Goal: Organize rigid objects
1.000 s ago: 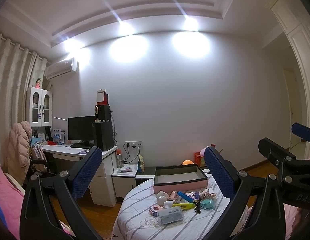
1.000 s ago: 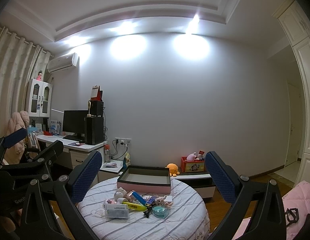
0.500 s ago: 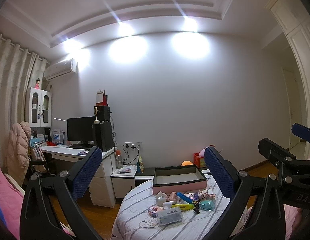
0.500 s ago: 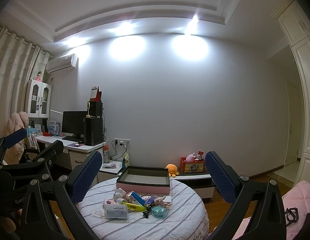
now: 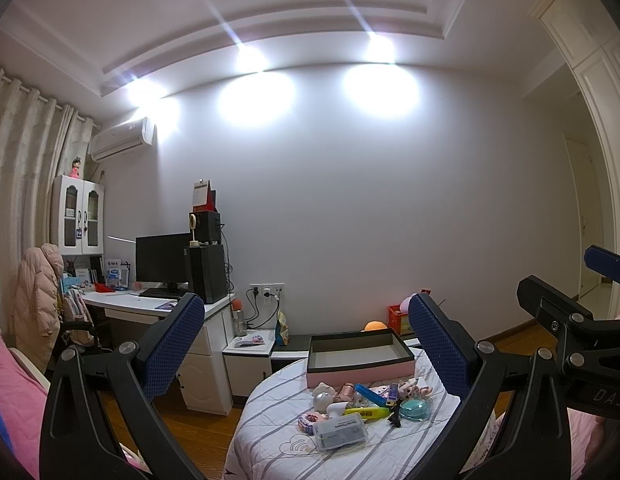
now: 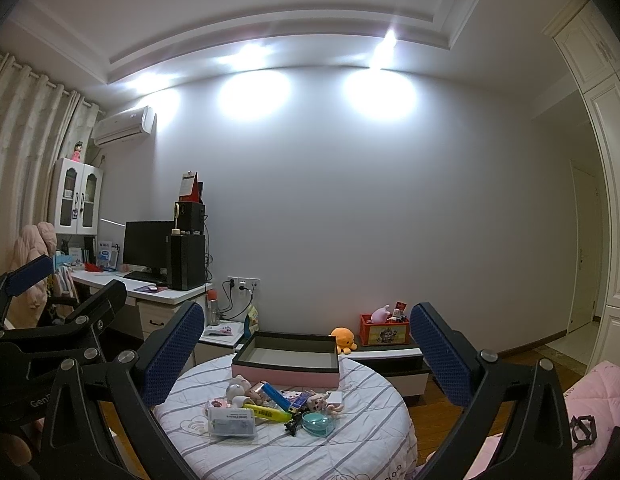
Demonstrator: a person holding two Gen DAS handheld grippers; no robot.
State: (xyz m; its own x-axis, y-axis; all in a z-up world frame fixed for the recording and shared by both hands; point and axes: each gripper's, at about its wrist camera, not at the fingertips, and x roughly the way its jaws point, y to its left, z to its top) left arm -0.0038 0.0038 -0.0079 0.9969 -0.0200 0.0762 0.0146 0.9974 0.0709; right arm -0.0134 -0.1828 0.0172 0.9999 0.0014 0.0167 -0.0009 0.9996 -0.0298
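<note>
The left claw [image 5: 302, 344] is held up in the air, its fingers wide apart and empty. On the round bench [image 6: 350, 452] with a striped cloth, a clear plastic case [image 6: 233, 422] lies at the left of a small heap. Next come a yellow marker [image 6: 268, 413], a blue tube [image 6: 275, 394] and a round teal box [image 6: 318, 423]. Behind the heap stands an open pink box [image 6: 286, 358], empty. The right claw [image 6: 306, 346] is also spread apart, holding nothing, well apart from the objects.
</note>
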